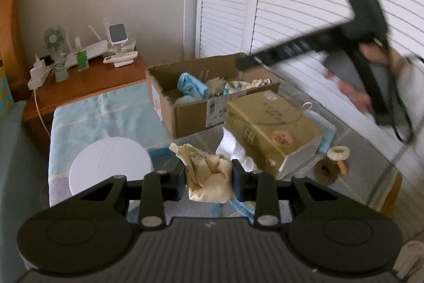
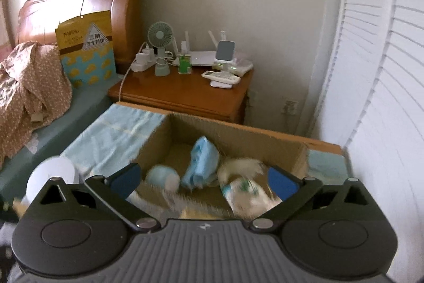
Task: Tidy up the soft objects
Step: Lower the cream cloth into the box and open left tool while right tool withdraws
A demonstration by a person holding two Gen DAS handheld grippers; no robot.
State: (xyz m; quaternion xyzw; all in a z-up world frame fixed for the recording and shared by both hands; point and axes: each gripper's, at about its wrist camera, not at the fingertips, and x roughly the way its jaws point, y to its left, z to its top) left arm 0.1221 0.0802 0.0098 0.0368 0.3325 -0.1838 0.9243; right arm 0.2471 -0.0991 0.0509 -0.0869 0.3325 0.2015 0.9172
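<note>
My left gripper (image 1: 208, 178) is shut on a cream cloth bundle (image 1: 208, 177) and holds it above the table, in front of the open cardboard box (image 1: 190, 113). The box holds a blue cloth (image 1: 189, 86) and other soft items. In the right wrist view my right gripper (image 2: 204, 182) is open and empty, hovering over the box (image 2: 238, 134), above the blue cloth (image 2: 202, 163), a pale blue ball (image 2: 163, 178) and a white furry item (image 2: 243, 166). The right gripper also shows in the left wrist view (image 1: 304, 47), raised over the box.
A gold paper bag (image 1: 273, 126) lies right of the box, with white socks (image 1: 235, 147), a brown ring (image 1: 327, 171) and a cream ring (image 1: 338, 153) near it. A white round lid (image 1: 111, 166) lies left. A wooden nightstand (image 2: 185, 92) with a fan and router stands behind; louvred doors (image 1: 291, 4) are at the right.
</note>
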